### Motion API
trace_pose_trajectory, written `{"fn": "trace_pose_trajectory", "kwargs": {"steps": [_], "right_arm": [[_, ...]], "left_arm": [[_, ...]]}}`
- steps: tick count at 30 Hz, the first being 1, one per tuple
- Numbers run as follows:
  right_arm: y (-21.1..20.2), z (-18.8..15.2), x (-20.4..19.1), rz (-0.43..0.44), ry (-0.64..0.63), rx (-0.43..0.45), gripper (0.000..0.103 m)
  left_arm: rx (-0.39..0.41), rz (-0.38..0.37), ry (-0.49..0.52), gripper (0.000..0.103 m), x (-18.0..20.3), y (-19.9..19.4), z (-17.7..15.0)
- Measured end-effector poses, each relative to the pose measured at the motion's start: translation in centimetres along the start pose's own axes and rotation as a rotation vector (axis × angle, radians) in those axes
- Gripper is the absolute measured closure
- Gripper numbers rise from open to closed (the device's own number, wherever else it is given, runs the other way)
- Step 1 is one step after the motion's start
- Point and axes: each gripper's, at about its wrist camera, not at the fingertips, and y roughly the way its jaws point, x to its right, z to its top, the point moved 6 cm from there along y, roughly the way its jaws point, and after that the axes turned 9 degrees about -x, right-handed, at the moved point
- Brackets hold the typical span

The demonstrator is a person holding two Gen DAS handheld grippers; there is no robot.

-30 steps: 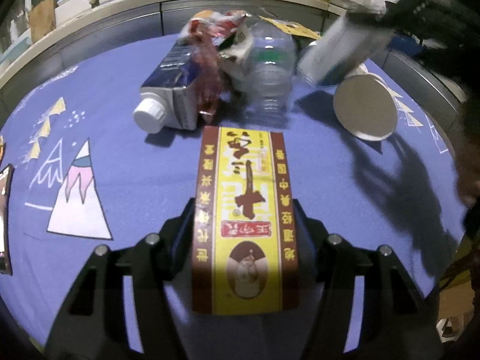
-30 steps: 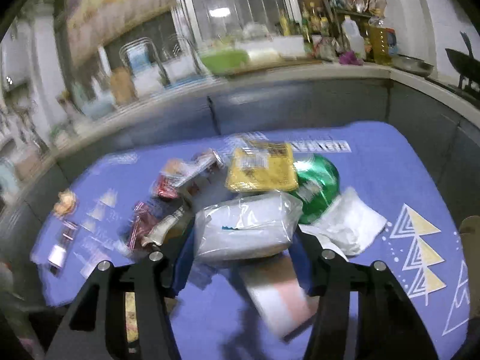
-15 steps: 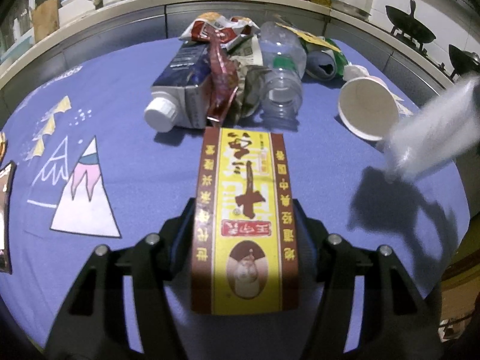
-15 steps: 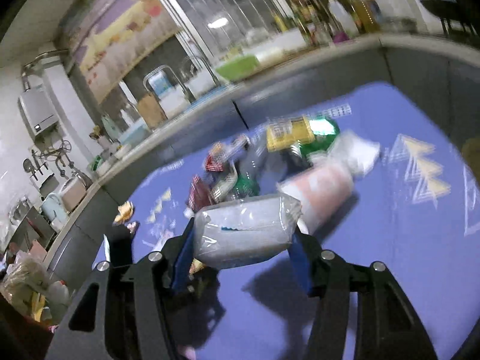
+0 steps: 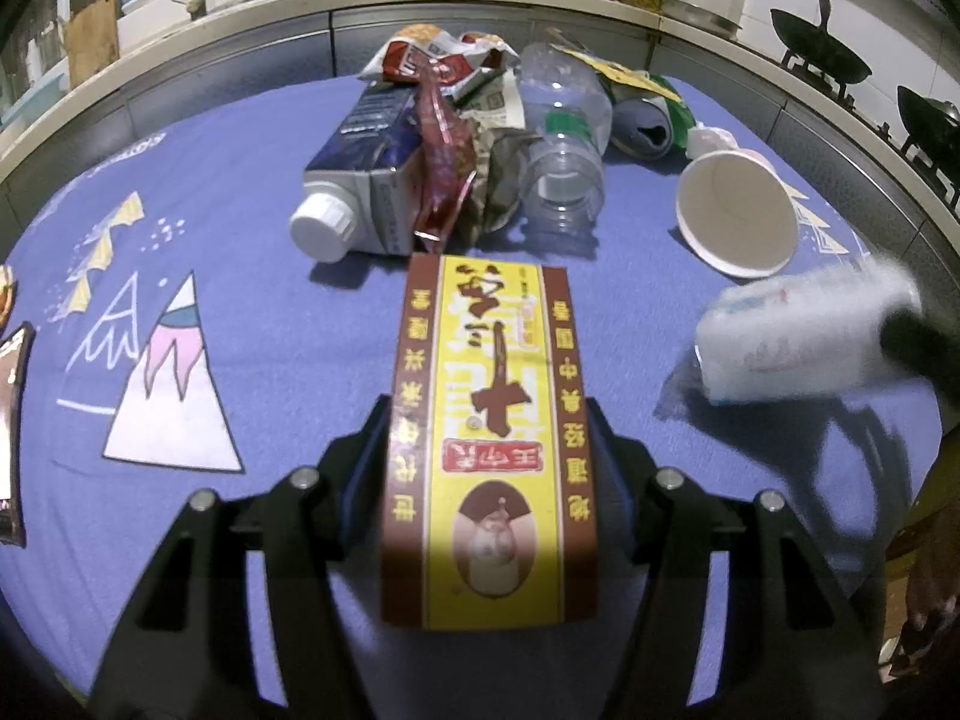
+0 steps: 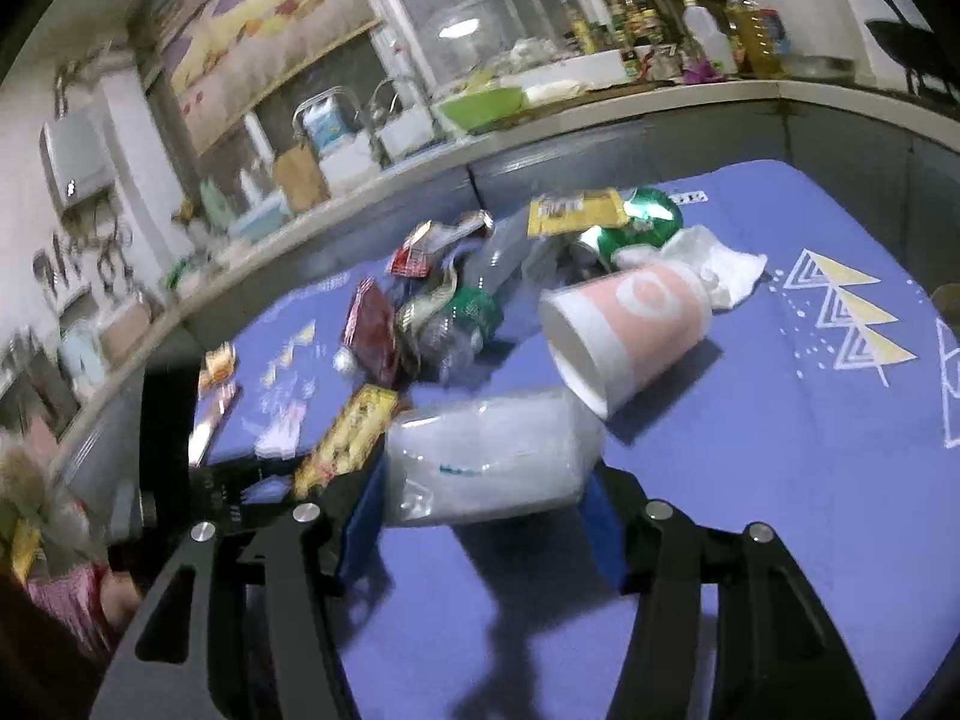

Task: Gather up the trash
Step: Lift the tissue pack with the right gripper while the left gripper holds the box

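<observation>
The paper cup [image 5: 737, 221], lying on its side with its mouth open toward the left wrist camera, is serving as the landmark on the blue patterned desk [image 5: 252, 324]. Far to its left, a white mountain drawing is showing on the cloth. Nearer, still left of the cup, a blue-and-white carton [image 5: 354, 180] with a white cap is lying on its side, a red wrapper [image 5: 441, 174] is draping over it, and a clear plastic bottle [image 5: 564, 150] is lying just beside them, between the carton and the cup. Behind the cup, a green crushed can [image 5: 651, 120] and a yellow packet are lying together, and a white crumpled tissue [image 6: 720, 264] is touching the cup's base.

In front of the cup and to its left, the left gripper [image 5: 489, 420] is holding a long yellow-and-brown box [image 5: 489, 438]; its fingers [image 5: 366, 450] are clamped on the box's two long sides, and the box is sticking out forward above the desk.

In front of the cup and slightly to its right in the left wrist view, a soft clear-wrapped tissue pack [image 5: 804, 336] is appearing blurred just above the desk. In the right wrist view the right gripper [image 6: 486, 480] is carrying this pack [image 6: 492, 456], its fingers [image 6: 600, 516] closed against the pack's two ends, with the pack sitting just in front of the cup's mouth.
</observation>
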Motion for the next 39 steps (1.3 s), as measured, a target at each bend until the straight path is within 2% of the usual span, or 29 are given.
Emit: {"fn": "trace_pose_trajectory", "kwargs": {"steps": [8,12,16,32,39], "right_arm": [[0.9,-4.3,0.1,-0.056,-0.048,-0.171,0.044],[2.5,-5.1,0.5,-0.099,-0.056,-0.232,0.034],[2.7,-5.2,0.1,-0.118,-0.087,-0.221,0.025],[2.3,-4.8,0.2,-0.105,-0.072,-0.213,0.023],[2.2,-4.5,0.1,-0.101,-0.060,-0.204,0.023]], "left_arm": [[-0.011,0.028,0.027,0.044,0.5,0.1,-0.1],[-0.020,0.041,0.043,0.044,0.7,0.3,-0.1],[-0.022,0.043,0.040,0.044,0.7,0.3,-0.2],[-0.023,0.051,0.045,0.040,0.8,0.3,-0.3],[-0.035,0.013,0.019,0.040,0.4,-0.1,-0.6]]}}
